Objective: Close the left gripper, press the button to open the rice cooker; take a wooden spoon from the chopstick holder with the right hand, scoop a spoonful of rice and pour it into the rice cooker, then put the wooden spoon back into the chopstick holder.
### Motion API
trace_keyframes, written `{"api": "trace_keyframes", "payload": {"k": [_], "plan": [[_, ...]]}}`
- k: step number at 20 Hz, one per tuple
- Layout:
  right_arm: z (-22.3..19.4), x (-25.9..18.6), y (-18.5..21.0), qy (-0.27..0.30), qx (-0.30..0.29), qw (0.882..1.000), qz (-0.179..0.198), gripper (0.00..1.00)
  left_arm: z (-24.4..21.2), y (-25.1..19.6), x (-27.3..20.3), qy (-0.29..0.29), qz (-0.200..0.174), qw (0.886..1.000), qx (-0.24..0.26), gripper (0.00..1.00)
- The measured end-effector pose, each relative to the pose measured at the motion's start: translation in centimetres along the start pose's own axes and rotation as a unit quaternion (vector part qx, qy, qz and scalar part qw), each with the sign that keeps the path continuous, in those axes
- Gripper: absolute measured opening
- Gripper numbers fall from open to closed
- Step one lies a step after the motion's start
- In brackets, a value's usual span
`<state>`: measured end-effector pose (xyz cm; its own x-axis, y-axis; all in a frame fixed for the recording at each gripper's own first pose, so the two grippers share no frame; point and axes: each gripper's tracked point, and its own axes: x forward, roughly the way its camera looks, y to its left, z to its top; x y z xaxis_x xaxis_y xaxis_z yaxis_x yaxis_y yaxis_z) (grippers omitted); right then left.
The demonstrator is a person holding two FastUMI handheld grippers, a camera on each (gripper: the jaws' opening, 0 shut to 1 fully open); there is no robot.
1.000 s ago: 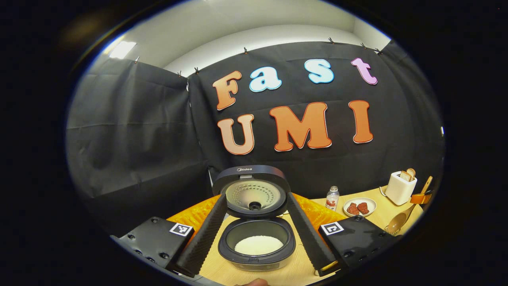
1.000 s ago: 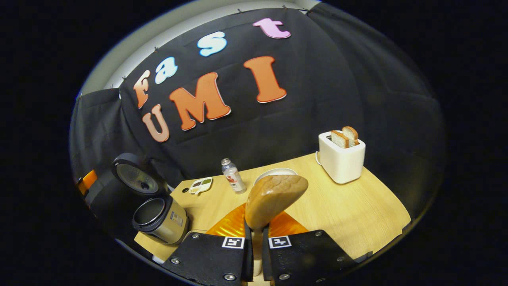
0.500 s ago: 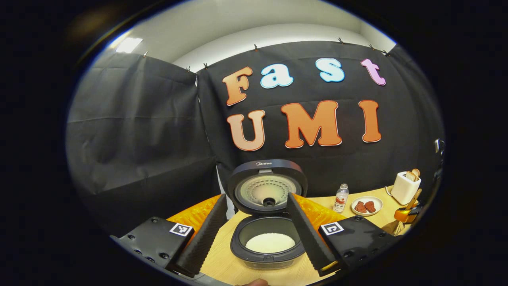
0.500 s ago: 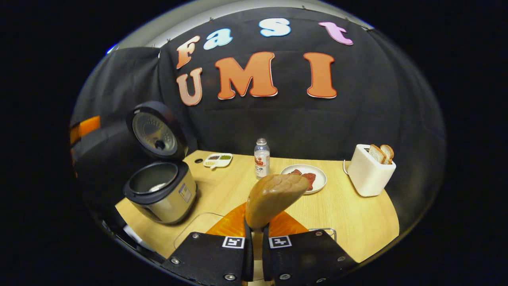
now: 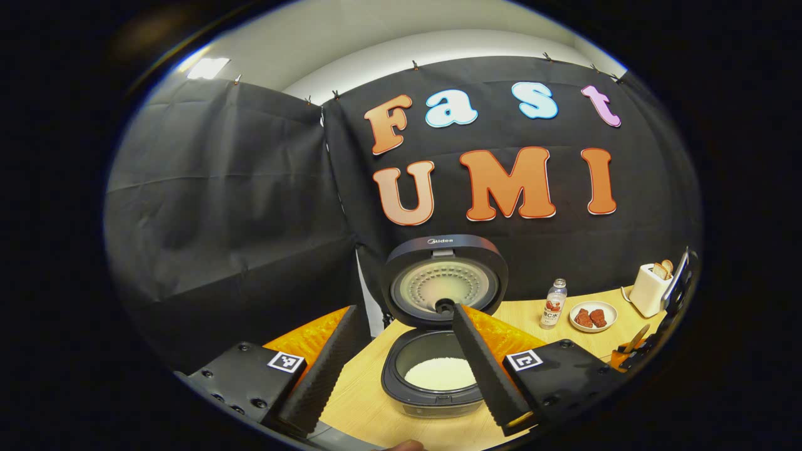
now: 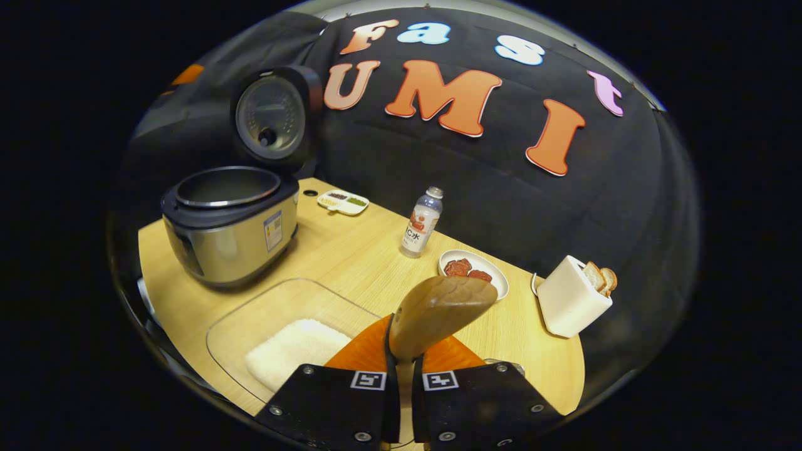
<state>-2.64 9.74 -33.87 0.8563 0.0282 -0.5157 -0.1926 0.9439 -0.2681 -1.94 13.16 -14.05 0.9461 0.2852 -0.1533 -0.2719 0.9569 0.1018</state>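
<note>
The rice cooker [image 5: 438,382] stands open in the left gripper view, lid [image 5: 443,282] upright, white rice in its pot. My left gripper [image 5: 406,310] is open in front of it, and its right finger [image 5: 485,369] overlaps the pot's edge. In the right gripper view my right gripper [image 6: 402,360] is shut on the wooden spoon [image 6: 442,310], whose bowl sticks up and forward with no rice showing on it. Below and left of the spoon lies a clear glass tray [image 6: 250,307] with a heap of rice [image 6: 294,351]. The cooker [image 6: 229,225] stands behind the tray on the left.
On the wooden table [image 6: 351,263] stand a small bottle [image 6: 421,222], a plate of red meat pieces [image 6: 473,272], a white toaster with bread [image 6: 570,300] and a small divided dish [image 6: 343,202]. Black cloth walls close the back.
My right gripper has swung left and tipped down with the spoon, so the glass tray of rice has come into its view. The left gripper has drifted left; the cooker sits further right in its view.
</note>
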Motion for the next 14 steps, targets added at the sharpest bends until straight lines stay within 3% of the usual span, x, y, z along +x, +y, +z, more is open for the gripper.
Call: {"api": "trace_keyframes", "payload": {"k": [8, 14], "plan": [[-0.3, -0.2, 2.3, -0.027, -0.042, 0.999, -0.010, 0.07, -0.5, 0.4, -0.3, 0.009, 0.013, 1.000, 0.015, 0.97], [-1.2, 0.2, 4.4, -0.016, -0.014, 1.000, -0.005, 0.07, -0.8, 1.1, -0.2, 0.015, 0.017, 0.999, 0.023, 1.00]]}}
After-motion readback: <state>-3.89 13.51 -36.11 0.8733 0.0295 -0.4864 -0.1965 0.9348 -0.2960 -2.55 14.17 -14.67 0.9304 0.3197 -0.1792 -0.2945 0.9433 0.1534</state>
